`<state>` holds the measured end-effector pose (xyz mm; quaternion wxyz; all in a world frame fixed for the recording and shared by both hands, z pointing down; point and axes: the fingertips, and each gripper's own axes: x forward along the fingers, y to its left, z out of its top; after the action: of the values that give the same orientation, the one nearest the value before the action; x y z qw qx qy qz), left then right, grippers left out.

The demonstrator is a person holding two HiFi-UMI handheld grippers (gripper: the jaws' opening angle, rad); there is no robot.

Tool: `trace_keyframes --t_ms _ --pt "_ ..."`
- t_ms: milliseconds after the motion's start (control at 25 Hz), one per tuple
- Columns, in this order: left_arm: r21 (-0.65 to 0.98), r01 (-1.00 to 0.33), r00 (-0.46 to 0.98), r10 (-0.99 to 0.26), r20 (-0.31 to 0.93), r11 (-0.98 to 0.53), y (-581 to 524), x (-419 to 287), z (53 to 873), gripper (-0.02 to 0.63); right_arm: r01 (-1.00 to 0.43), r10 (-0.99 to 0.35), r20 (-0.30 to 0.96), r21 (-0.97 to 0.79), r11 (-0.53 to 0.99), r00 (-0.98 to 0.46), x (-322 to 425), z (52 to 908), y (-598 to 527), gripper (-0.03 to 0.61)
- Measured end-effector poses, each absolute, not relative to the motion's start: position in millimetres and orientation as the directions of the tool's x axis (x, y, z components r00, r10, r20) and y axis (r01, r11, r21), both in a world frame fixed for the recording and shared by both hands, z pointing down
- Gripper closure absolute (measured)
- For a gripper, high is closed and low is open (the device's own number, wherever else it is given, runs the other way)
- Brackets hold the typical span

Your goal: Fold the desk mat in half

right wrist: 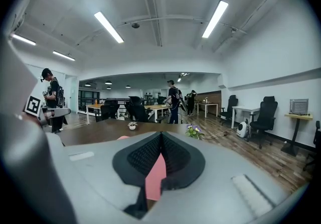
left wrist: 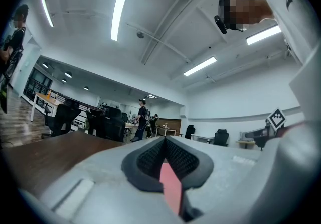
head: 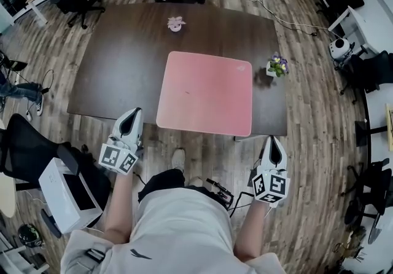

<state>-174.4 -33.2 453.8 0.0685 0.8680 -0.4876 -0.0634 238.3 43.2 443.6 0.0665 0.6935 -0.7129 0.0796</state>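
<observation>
A pink desk mat (head: 204, 91) lies flat and unfolded on the dark wooden table (head: 123, 64), its near edge at the table's front edge. My left gripper (head: 130, 118) hangs just off the table's front, left of the mat's near left corner, with its jaws together and nothing in them. My right gripper (head: 273, 142) is below the near right corner, off the table, jaws also together and empty. In the left gripper view the gripper (left wrist: 164, 138) shows a sliver of pink mat (left wrist: 170, 185) behind its closed tips. The right gripper (right wrist: 160, 133) shows the same mat (right wrist: 156, 178).
A small pink pot (head: 176, 23) stands at the table's far edge. A potted flower (head: 277, 66) stands right of the mat. A black chair (head: 24, 150) and a white box (head: 64, 196) are at my left. Office chairs, desks and people fill the room behind.
</observation>
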Motion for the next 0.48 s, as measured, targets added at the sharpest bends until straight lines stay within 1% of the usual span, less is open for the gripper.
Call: trace_keyframes --t_ms 480 --pt "0.208 -0.805 0.560 -0.828 -0.040 -0.555 -120 -191 462 0.609 -1.000 -0.977 0.210 0.018 -0.023 0.027 219 441 -36 0.577"
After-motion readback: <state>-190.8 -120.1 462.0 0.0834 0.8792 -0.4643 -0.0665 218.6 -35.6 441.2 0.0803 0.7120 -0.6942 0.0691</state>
